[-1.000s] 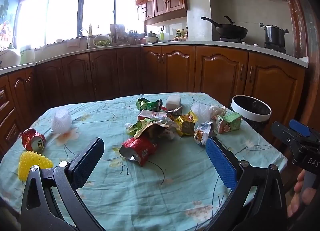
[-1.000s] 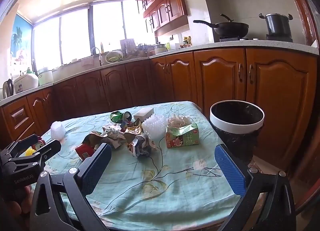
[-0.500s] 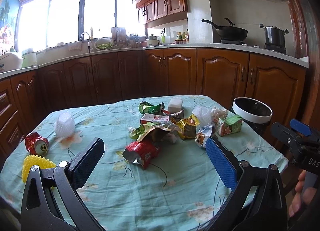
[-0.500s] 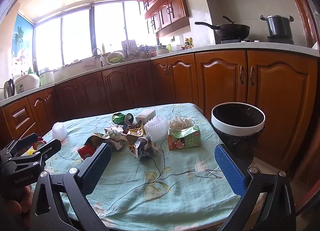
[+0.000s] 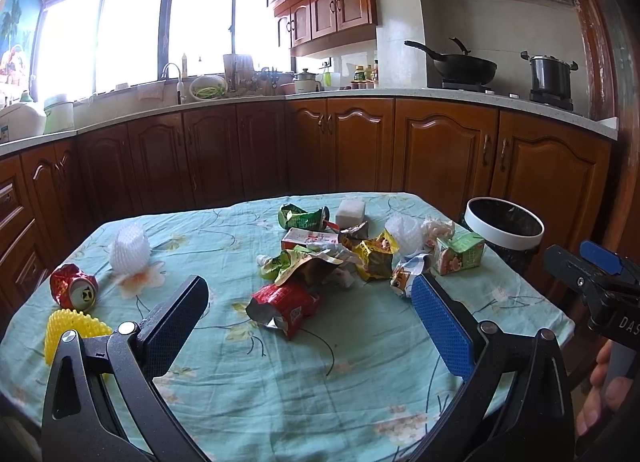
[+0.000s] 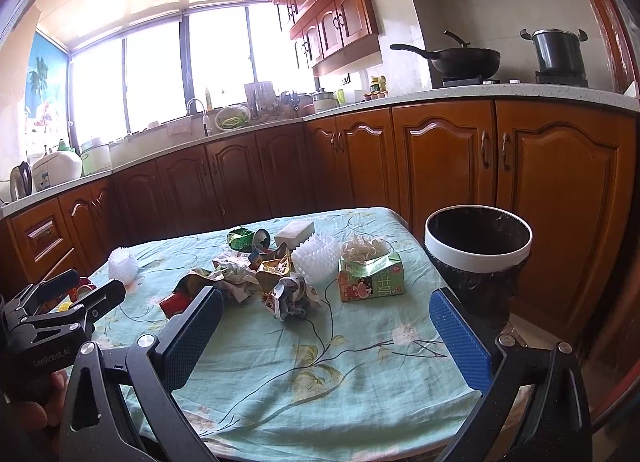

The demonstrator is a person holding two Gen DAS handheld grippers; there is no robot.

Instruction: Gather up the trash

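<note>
Left wrist view
Left gripper: fingers spread wide, holding nothing, over the near edge of the table.
Trash pile: mid-table, wrappers and cartons touching.
Red can: crushed, at the left edge.
Bin: just past the right edge; black liner, contents not visible.

Right wrist view
Right gripper: fingers released, empty, over the near right corner.
Green carton: near the right edge, beside the bin.
Bin interior: dark, contents cannot be told.

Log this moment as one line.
left gripper: open, empty | right gripper: open, empty | trash pile: on table | bin: beside table
</note>
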